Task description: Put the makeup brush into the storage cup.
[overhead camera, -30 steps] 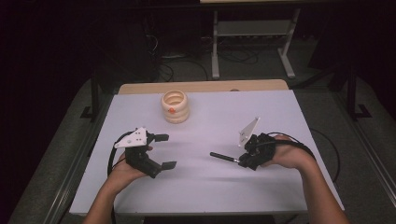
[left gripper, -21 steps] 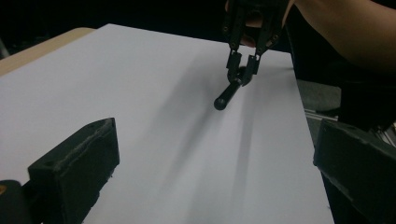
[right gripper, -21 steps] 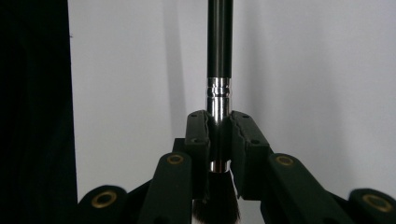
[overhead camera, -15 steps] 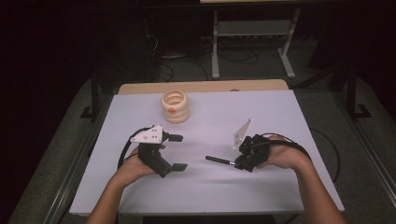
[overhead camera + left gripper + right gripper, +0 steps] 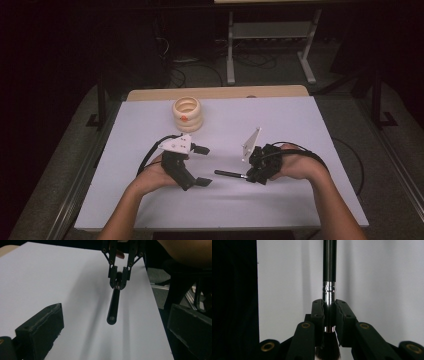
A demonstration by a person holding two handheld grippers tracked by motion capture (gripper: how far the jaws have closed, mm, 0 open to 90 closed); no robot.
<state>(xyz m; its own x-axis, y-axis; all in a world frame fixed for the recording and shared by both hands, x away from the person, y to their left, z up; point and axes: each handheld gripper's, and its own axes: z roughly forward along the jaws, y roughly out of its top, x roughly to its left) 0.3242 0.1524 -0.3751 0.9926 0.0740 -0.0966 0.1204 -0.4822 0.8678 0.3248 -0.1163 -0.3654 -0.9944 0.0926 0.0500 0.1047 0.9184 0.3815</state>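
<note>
My right gripper (image 5: pixel 246 176) is shut on a black-handled brush (image 5: pixel 229 174) and holds it level just above the white table (image 5: pixel 280 120), handle pointing left. In the right gripper view the pads (image 5: pixel 319 312) clamp the silver ferrule (image 5: pixel 328 290), with dark bristles (image 5: pixel 328 347) behind them. My left gripper (image 5: pixel 204 166) stands open just left of the handle's free end. In the left gripper view the brush (image 5: pixel 113 305) points straight at me, its end midway between my wide-apart jaws, touching neither. The right gripper (image 5: pixel 119 277) grips its far end.
A stack of cream rings (image 5: pixel 187 114) with an orange mark sits at the table's back, left of centre. A wooden strip (image 5: pixel 215 92) runs along the far edge. Cables and a metal stand (image 5: pixel 270 45) are on the dark floor beyond.
The left gripper has moved right across the table toward the brush's free end, still open. The right gripper with the brush has barely shifted.
</note>
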